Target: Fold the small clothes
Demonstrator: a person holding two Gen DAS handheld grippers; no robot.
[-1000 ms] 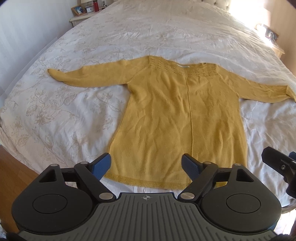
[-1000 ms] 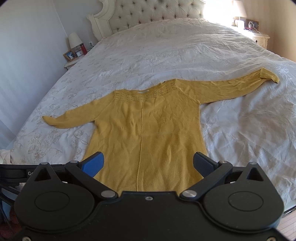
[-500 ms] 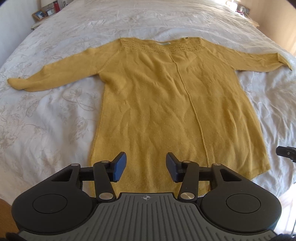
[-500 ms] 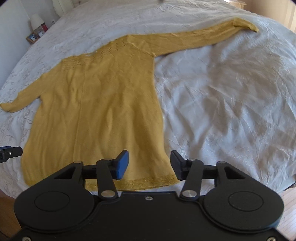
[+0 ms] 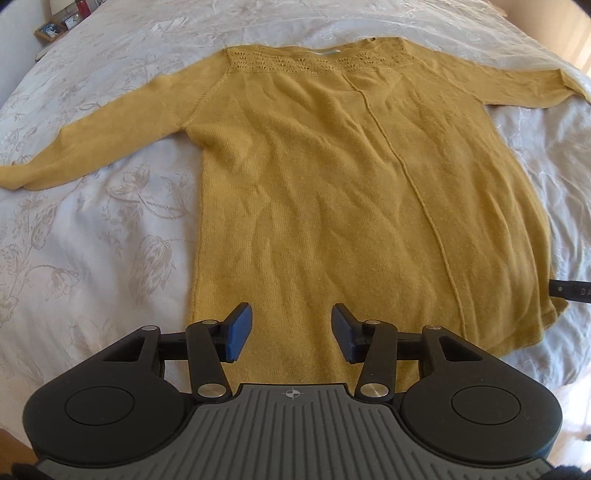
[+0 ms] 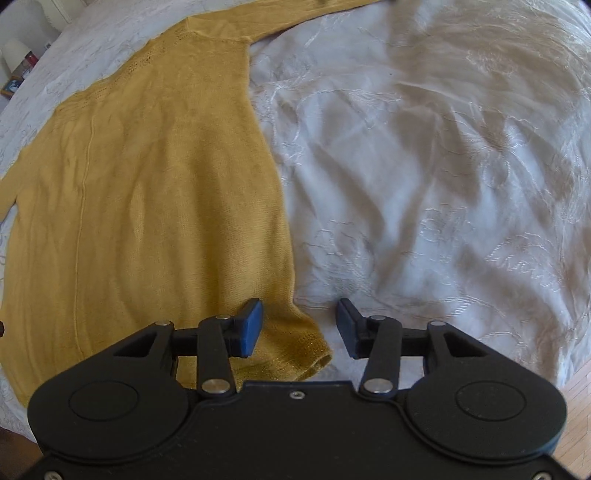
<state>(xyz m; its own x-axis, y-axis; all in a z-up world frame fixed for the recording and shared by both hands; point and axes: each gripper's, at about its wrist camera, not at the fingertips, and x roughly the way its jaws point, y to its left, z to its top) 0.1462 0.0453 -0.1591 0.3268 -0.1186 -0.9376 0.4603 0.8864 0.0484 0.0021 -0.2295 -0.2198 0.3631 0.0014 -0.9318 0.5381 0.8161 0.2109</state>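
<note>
A mustard-yellow knitted sweater [image 5: 332, 192] lies flat and face up on a bed, its body smoothed out with shallow wrinkles, a raised seam running down the middle and an openwork band across the neckline. Both sleeves are spread out to the sides, the hem nearest the viewer. The white bedspread [image 5: 92, 229] under it carries a pale embroidered flower pattern and is creased on the bare side to the right of the garment. The left gripper [image 5: 291, 334] points steeply down over the hem on the sweater's left half; its jaws stand partly open with blue pads on either side of flat cloth, nothing pinched between them. The right gripper [image 6: 301, 328] hangs over the hem's right corner, jaws likewise partly open, one pad over the knit and the other over bare bedspread, gripping nothing. A bedside stand with small picture frames [image 5: 50, 29] sits beyond the far left corner of the bed.
</note>
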